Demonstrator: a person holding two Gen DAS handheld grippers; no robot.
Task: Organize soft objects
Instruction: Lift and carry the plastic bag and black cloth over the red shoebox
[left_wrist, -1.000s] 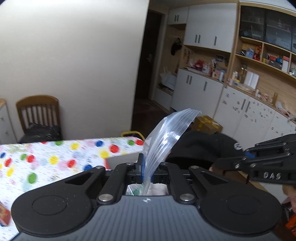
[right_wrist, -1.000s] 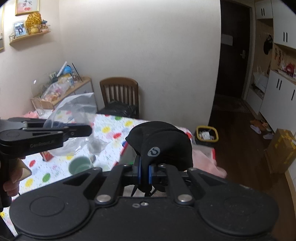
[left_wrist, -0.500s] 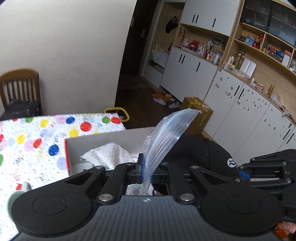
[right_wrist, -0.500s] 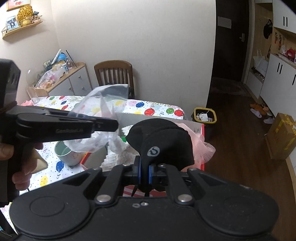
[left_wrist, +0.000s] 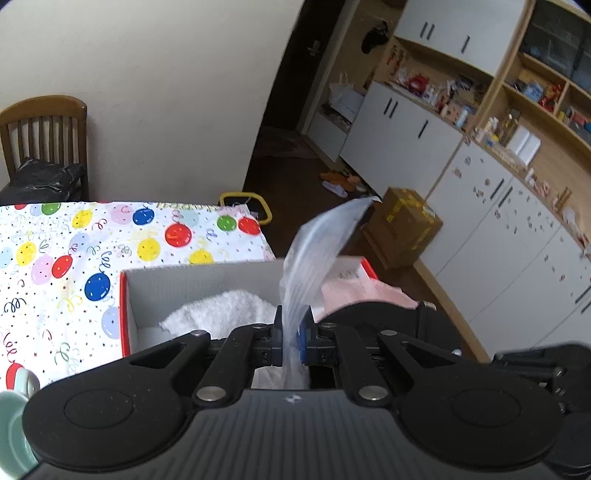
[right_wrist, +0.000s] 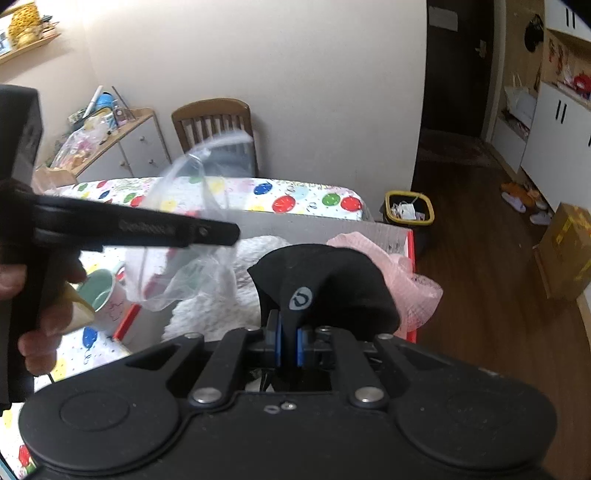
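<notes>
My left gripper is shut on a clear plastic bag that sticks up and forward from its pads. In the right wrist view the bag hangs below the left gripper's fingers, over the left part of an open box. My right gripper is shut on a black cap with a round logo, held above the box. In the box, grey inside with a red rim, lie a white fluffy towel and a pink cloth.
The box stands at the corner of a table with a balloon-print cloth. A green mug stands left of the box. A wooden chair is behind the table; a yellow bin and a cardboard carton are on the floor.
Both grippers have sunk and moved toward the box, which has come into view with its towel and pink cloth. Bag and cap stay gripped.
</notes>
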